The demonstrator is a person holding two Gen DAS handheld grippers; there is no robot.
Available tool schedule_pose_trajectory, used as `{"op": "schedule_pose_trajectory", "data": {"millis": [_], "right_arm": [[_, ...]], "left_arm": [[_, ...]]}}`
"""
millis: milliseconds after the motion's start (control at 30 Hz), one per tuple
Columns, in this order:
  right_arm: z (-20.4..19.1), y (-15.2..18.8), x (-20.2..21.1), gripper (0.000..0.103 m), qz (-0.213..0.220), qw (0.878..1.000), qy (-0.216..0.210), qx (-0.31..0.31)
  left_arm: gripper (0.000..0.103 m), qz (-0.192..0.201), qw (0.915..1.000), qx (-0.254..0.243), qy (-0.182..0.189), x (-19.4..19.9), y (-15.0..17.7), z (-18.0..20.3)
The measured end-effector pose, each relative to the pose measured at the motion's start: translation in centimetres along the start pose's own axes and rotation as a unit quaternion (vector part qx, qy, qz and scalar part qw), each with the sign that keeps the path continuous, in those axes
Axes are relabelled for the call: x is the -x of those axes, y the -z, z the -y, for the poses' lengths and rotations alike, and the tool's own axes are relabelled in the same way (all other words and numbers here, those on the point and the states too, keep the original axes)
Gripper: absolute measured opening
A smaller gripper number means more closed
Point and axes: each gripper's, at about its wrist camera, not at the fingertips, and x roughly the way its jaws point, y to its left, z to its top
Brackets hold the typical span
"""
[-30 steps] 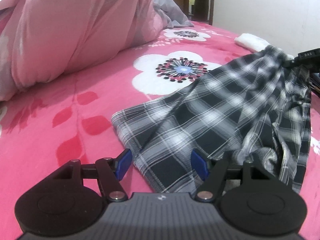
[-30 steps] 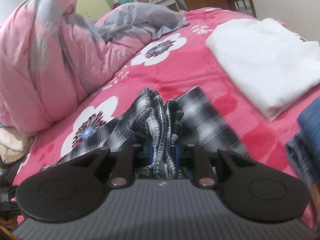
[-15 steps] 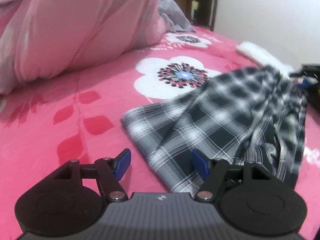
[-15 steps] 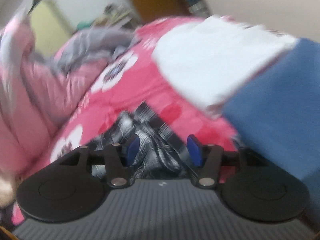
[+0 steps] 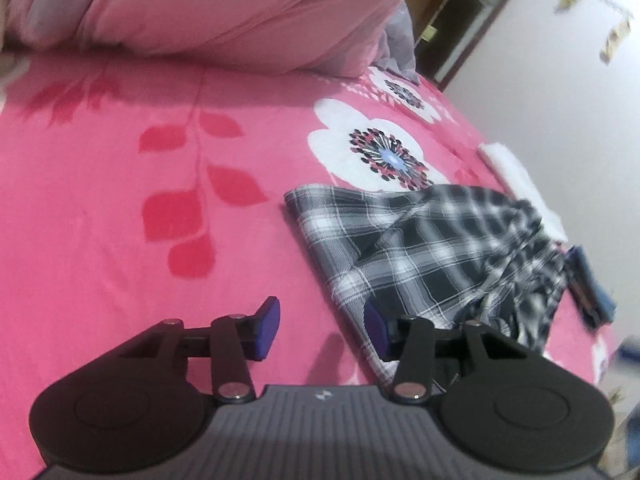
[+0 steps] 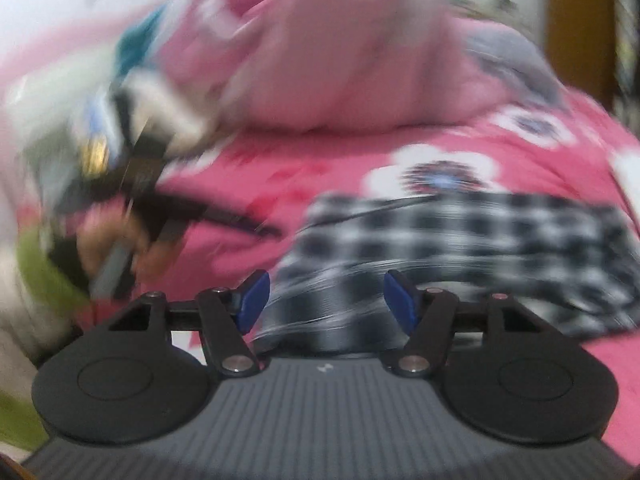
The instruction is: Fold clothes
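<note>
both my grippers — left (image 5: 322, 330), right (image 6: 326, 306) — jaws wide apart, holding nothing; plaid shorts (image 5: 432, 248) lie on pink bedsheet (image 5: 120, 184).

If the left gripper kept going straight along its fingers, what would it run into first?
Probably the pink bedsheet. The open left gripper points at bare sheet just left of the plaid garment, whose near edge lies by the right-side finger. Beyond that sits the pink duvet. Depth is uncertain.

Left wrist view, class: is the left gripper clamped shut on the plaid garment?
No. The left gripper stands open, its blue pads apart, with the plaid garment lying on the pink bedsheet beside its right finger.
</note>
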Motion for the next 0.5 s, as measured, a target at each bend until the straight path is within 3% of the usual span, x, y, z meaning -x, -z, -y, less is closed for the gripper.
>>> {"op": "schedule_pose_trajectory", "data": {"millis": [100,267,500], "right_arm": [[-5.4,2.2,-5.1,0.062,-0.026,0.995,0.031,0.092],[-9.3,5.4,-9.8,0.062,-0.044,0.965,0.091,0.244],[-8.8,6.4,-10.5,0.056,-0.039,0.943,0.146,0.296]], "left_arm": [[0.039,-0.002,0.9995,0.028,0.017,-0.1,0.3,-0.9],[0.036,-0.003,0.9967,0.065,0.049,-1.7,-0.4,-1.7],[0.036,-0.007,0.9900,0.118,0.077,-5.0,-2.3,-2.8]]}}
